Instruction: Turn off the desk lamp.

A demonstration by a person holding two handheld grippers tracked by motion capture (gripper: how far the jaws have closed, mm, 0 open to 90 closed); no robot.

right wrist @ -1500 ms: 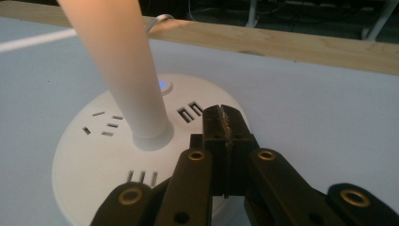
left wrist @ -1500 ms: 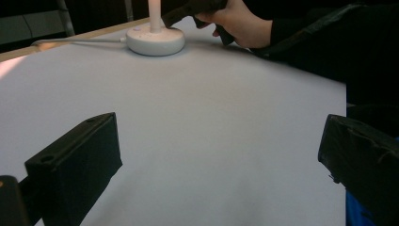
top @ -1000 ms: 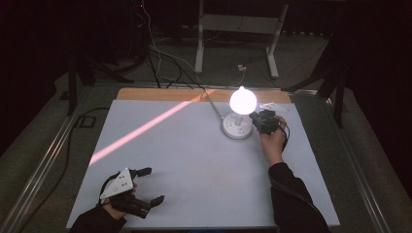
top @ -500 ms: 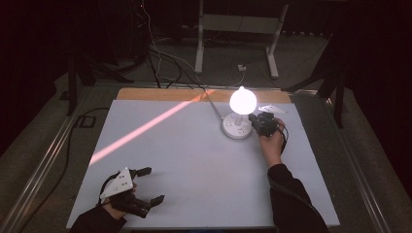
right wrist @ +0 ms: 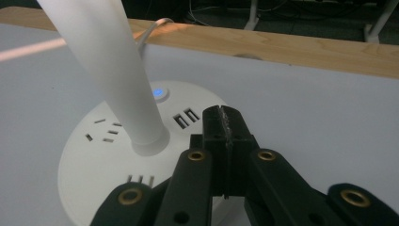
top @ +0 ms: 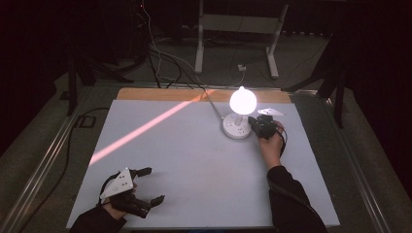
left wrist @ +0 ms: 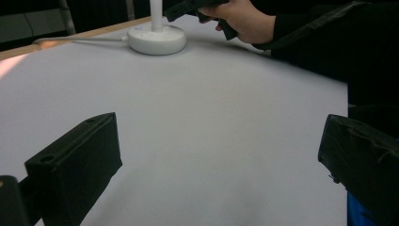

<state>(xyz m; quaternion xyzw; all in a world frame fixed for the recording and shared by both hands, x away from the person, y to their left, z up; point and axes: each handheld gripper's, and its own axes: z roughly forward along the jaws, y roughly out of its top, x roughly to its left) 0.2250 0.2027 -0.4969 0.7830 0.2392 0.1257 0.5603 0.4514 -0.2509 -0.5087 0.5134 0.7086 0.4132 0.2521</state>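
**Right jaws shut over the lamp base, left jaws wide apart**

Your right gripper (top: 257, 125) sits at the far right of the bench (top: 194, 160), just beside the lit lamp (top: 241, 101). In the right gripper view its jaws are pressed together with nothing between them, their tips over the edge of the round white base (right wrist: 103, 160), near the pair of slots and the glowing blue button (right wrist: 159, 92); whether they touch the base you cannot tell. The white stem (right wrist: 110, 70) rises tilted from the base's middle, left of the jaws. A cord (top: 214, 104) runs from the base toward the bench's far wooden edge (top: 160, 93). Your left gripper (top: 145, 187) rests at the near left corner, well apart from the lamp, its jaws spread wide and holding nothing.
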